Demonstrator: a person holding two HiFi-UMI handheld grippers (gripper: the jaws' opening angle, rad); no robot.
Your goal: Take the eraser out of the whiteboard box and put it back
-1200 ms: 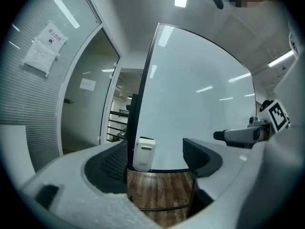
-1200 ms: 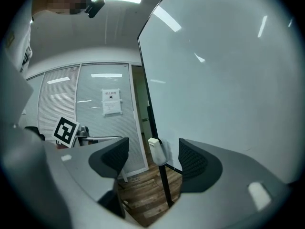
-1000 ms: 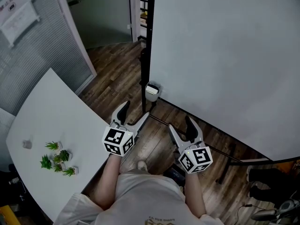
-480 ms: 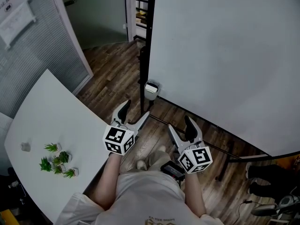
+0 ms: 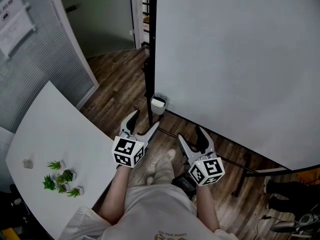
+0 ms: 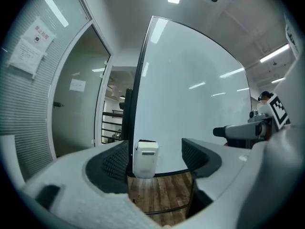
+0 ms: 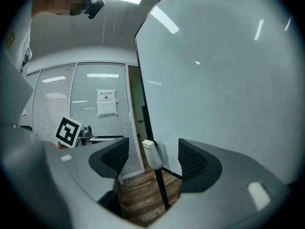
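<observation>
A small white whiteboard box (image 5: 158, 104) hangs at the lower left corner of the big whiteboard (image 5: 235, 59), by its black frame post. The box also shows in the left gripper view (image 6: 145, 158) and the right gripper view (image 7: 152, 154). Something white fills its top; I cannot tell whether that is the eraser. My left gripper (image 5: 141, 123) is open and empty, a short way below the box. My right gripper (image 5: 192, 137) is also open and empty, to the right of the left one, near the board's bottom edge.
A white table (image 5: 45, 144) with small green plants (image 5: 59, 179) lies at the left. A glass partition with blinds (image 5: 40, 49) and an open doorway (image 5: 105, 19) stand behind it. The whiteboard's black stand legs (image 5: 240, 171) cross the wooden floor (image 5: 120, 79).
Both grippers and the view have drifted forward toward the whiteboard; the box now sits closer to the left gripper. Both jaws stay open.
</observation>
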